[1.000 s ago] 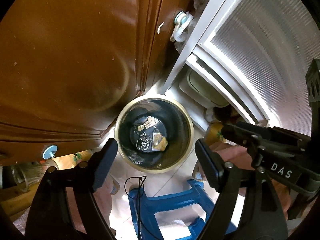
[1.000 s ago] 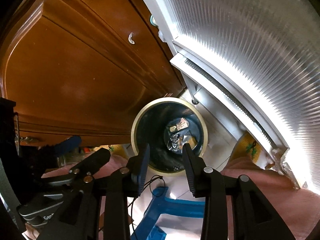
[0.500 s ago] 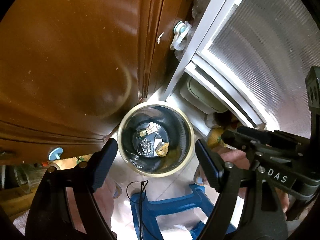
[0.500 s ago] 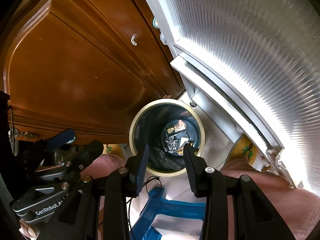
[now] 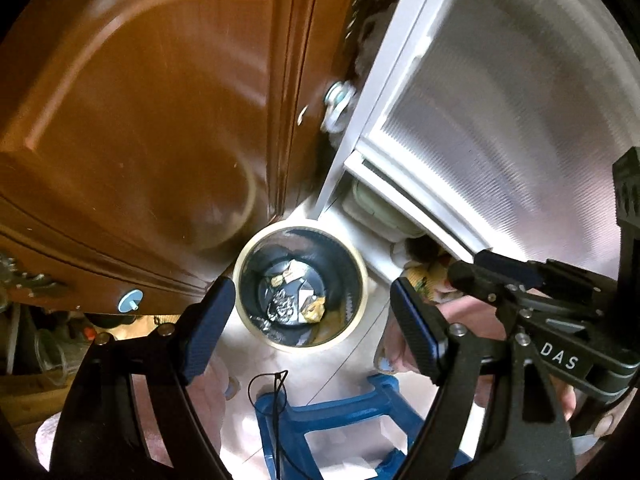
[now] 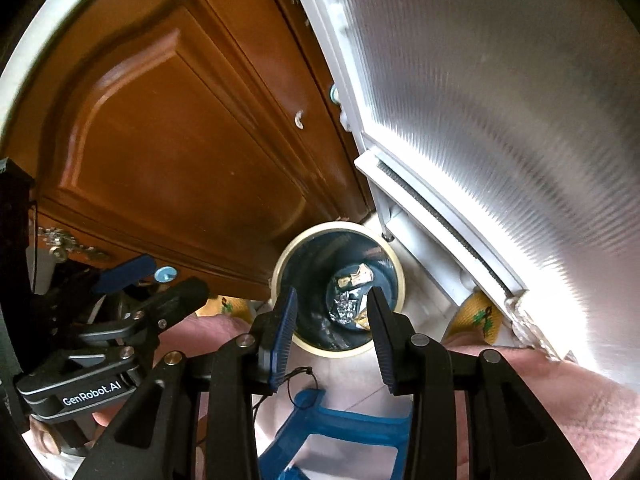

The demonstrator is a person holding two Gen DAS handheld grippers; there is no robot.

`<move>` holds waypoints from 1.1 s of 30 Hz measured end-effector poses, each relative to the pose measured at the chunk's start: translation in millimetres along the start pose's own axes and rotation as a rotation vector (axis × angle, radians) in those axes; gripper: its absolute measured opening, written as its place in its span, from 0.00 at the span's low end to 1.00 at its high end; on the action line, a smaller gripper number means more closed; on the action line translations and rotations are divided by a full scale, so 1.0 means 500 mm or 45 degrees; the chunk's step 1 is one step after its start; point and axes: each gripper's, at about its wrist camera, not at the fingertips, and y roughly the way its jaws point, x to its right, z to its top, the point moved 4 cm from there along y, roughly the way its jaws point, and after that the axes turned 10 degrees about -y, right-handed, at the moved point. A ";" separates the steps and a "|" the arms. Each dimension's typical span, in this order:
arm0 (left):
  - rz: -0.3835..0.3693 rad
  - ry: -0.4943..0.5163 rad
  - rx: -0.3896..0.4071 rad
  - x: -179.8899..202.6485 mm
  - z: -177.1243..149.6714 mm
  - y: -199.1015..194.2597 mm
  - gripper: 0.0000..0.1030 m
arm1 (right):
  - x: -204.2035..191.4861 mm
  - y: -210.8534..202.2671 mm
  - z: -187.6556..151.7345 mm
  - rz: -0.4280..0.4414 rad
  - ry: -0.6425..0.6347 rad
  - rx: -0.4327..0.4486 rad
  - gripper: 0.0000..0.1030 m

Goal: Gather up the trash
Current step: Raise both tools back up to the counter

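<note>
Looking down along both tongs, a wooden door is seen to the left, a round bin between and beyond the fingertips, and a ribbed panel to the right. The left gripper is held wide apart and empty. The right gripper is held partly apart, nothing clamped. Trash is seen at the bin's bottom, well below both.

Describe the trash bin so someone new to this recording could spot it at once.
Find the corner where the brown wooden door meets the white ribbed-glass panel. On the pale floor at its foot stands the trash bin, a round can seen from above. Its cream rim, dark inside and the foil and paper scraps at the bottom distinguish it from the blue plastic frame nearby.
</note>
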 end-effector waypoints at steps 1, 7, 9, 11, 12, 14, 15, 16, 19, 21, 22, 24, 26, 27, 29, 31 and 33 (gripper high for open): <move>-0.006 0.003 0.015 0.004 0.001 -0.015 0.76 | -0.003 -0.015 0.000 0.002 0.002 0.013 0.36; -0.022 0.044 0.071 0.039 0.013 -0.103 0.76 | -0.010 -0.117 0.003 0.020 0.040 0.082 0.36; -0.017 0.064 0.090 0.054 0.023 -0.136 0.76 | -0.013 -0.161 0.007 0.028 0.048 0.114 0.36; -0.015 0.084 0.123 0.070 0.039 -0.173 0.76 | -0.016 -0.198 0.012 0.027 0.041 0.144 0.36; -0.025 0.092 0.144 0.079 0.046 -0.193 0.76 | -0.018 -0.221 0.016 0.026 0.035 0.163 0.36; -0.035 0.115 0.185 0.102 0.063 -0.238 0.76 | -0.025 -0.274 0.025 0.018 0.011 0.204 0.36; -0.041 0.124 0.200 0.110 0.069 -0.254 0.76 | -0.025 -0.295 0.031 0.016 0.000 0.217 0.36; -0.048 0.135 0.223 0.123 0.079 -0.277 0.76 | -0.026 -0.317 0.035 0.016 -0.012 0.234 0.36; -0.058 0.162 0.264 0.156 0.109 -0.329 0.76 | -0.030 -0.388 0.059 -0.020 -0.057 0.275 0.36; -0.071 0.172 0.282 0.179 0.130 -0.361 0.76 | -0.026 -0.433 0.077 -0.043 -0.083 0.301 0.36; -0.086 0.181 0.292 0.193 0.144 -0.382 0.75 | -0.022 -0.459 0.089 -0.053 -0.091 0.317 0.36; -0.101 0.202 0.310 0.212 0.165 -0.412 0.76 | -0.008 -0.504 0.114 -0.062 -0.093 0.344 0.37; -0.107 0.226 0.334 0.234 0.194 -0.444 0.76 | 0.009 -0.544 0.141 -0.077 -0.083 0.362 0.45; -0.111 0.235 0.339 0.242 0.209 -0.462 0.76 | 0.015 -0.561 0.153 -0.081 -0.075 0.371 0.47; -0.120 0.253 0.352 0.259 0.244 -0.487 0.76 | 0.038 -0.602 0.180 -0.086 -0.055 0.407 0.50; -0.113 0.264 0.361 0.276 0.275 -0.509 0.76 | 0.060 -0.639 0.208 -0.116 -0.037 0.443 0.51; -0.090 0.275 0.369 0.287 0.309 -0.517 0.76 | 0.087 -0.669 0.243 -0.143 -0.016 0.457 0.51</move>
